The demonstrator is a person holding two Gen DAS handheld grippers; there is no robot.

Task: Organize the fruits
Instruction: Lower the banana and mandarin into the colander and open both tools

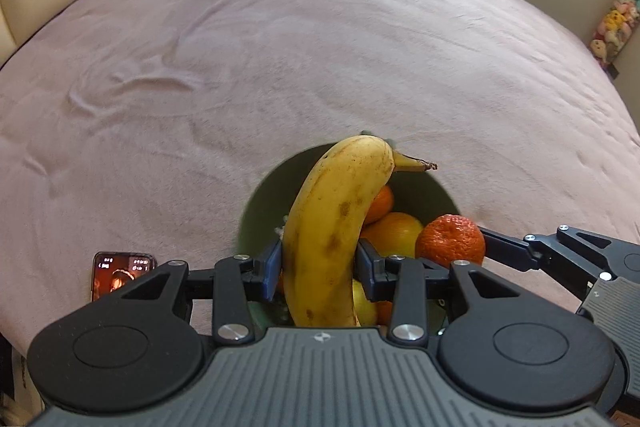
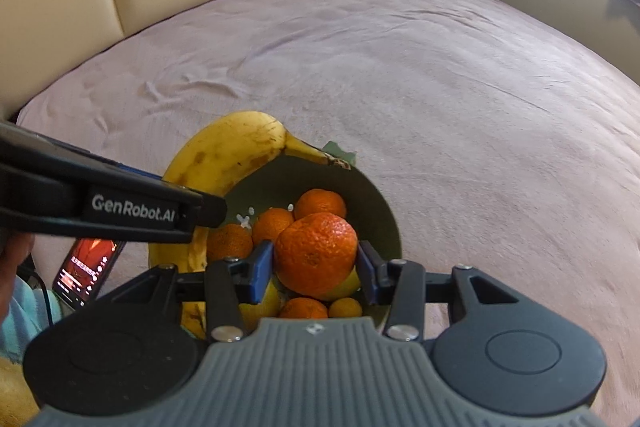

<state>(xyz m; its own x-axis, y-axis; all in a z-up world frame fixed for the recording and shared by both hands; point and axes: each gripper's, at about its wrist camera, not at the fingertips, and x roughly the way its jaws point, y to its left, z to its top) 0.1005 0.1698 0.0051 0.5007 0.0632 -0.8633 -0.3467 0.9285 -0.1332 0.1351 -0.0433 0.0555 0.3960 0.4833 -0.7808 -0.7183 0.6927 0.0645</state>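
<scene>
Yellow, brown-flecked curved banana (image 1: 336,227) sits clamped in the left tool (image 1: 318,263) above the round green bowl (image 2: 380,211) of fruit on the pink bed (image 1: 320,47), while beside it the right tool (image 2: 316,263) grips a bumpy orange tangerine (image 2: 316,253).

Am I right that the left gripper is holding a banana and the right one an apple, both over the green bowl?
Not quite. The right gripper holds a mandarin, not an apple, as the right wrist view shows. The left gripper does hold the banana, both over the green bowl.
</scene>
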